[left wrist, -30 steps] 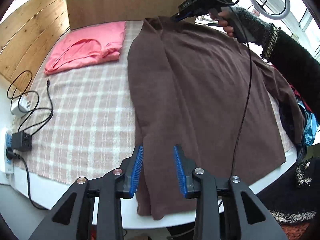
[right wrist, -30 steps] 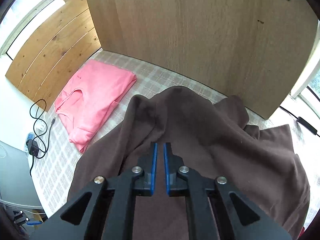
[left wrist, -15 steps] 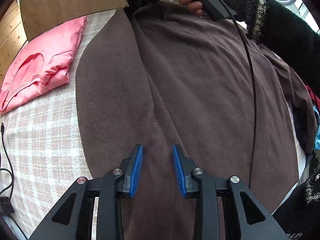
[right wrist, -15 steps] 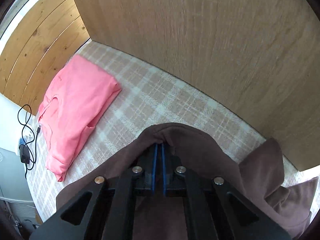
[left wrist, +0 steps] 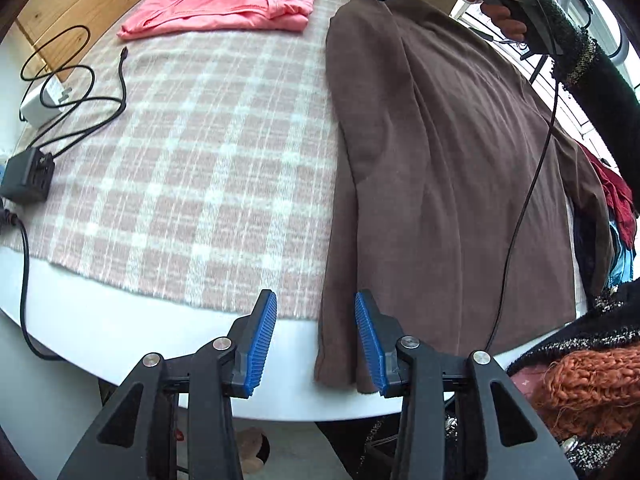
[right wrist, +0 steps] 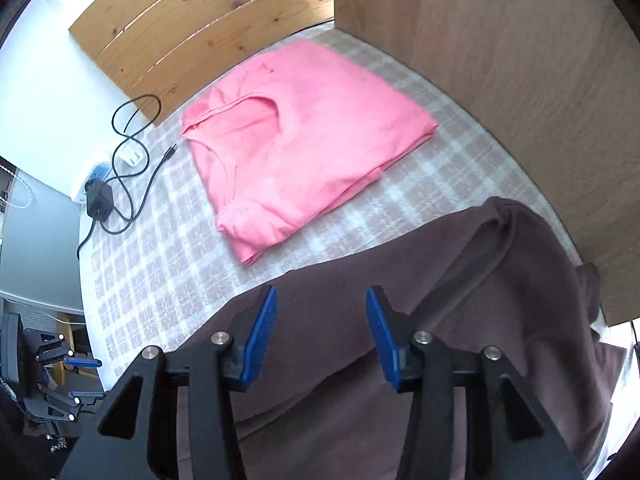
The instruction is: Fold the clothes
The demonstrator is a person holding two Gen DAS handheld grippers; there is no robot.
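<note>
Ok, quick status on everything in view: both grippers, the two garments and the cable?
Left gripper: open, holding nothing.
Right gripper: open, above the brown cloth.
Brown garment: spread out, left side folded inward, hem over table edge.
Pink garment: folded, lying flat.
Black cable: loose, end unplugged.

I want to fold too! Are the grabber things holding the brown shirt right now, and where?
No. Both are open and hold nothing: the left gripper hovers by the brown shirt hem, the right gripper above its top.

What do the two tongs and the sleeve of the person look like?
Both the left tongs and the right tongs have black frames with silver screws and ribbed blue pads. A thin black cable hangs from the right one. The sleeve is dark fuzzy knit with a speckled cuff.
</note>
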